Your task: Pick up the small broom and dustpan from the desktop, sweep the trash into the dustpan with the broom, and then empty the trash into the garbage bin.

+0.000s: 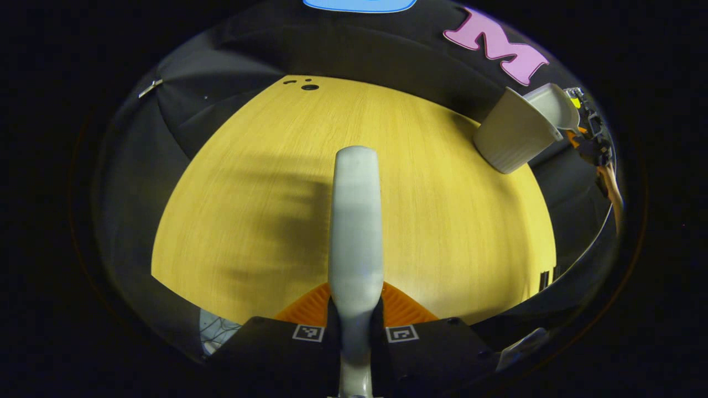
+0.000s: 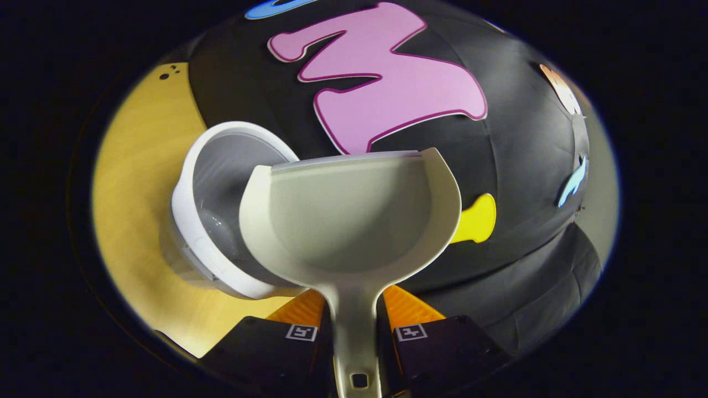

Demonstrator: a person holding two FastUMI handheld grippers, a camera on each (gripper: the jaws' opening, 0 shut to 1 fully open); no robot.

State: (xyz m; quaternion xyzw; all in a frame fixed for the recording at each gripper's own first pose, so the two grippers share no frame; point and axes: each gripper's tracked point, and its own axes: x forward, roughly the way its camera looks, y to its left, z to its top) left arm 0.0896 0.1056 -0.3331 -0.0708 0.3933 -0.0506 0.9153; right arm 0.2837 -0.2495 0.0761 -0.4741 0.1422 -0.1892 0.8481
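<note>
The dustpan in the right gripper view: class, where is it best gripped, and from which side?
Grip the dustpan by its narrow flat handle, coming from the handle end behind the scoop. The scoop is wide and curved, too broad for the fingers; the right gripper already clamps that handle.

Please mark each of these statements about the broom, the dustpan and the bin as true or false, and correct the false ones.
1. The right gripper is shut on the dustpan by its handle. True.
2. The dustpan holds a heap of trash. False: its inner surface looks bare in the right gripper view.
3. The garbage bin stands on the wooden desktop. True.
4. The left gripper is open and holds nothing. False: its fingers press on the broom, which points forward over the desktop.
5. The dustpan lies flat on the desktop. False: it is held up at the bin's rim.
</note>
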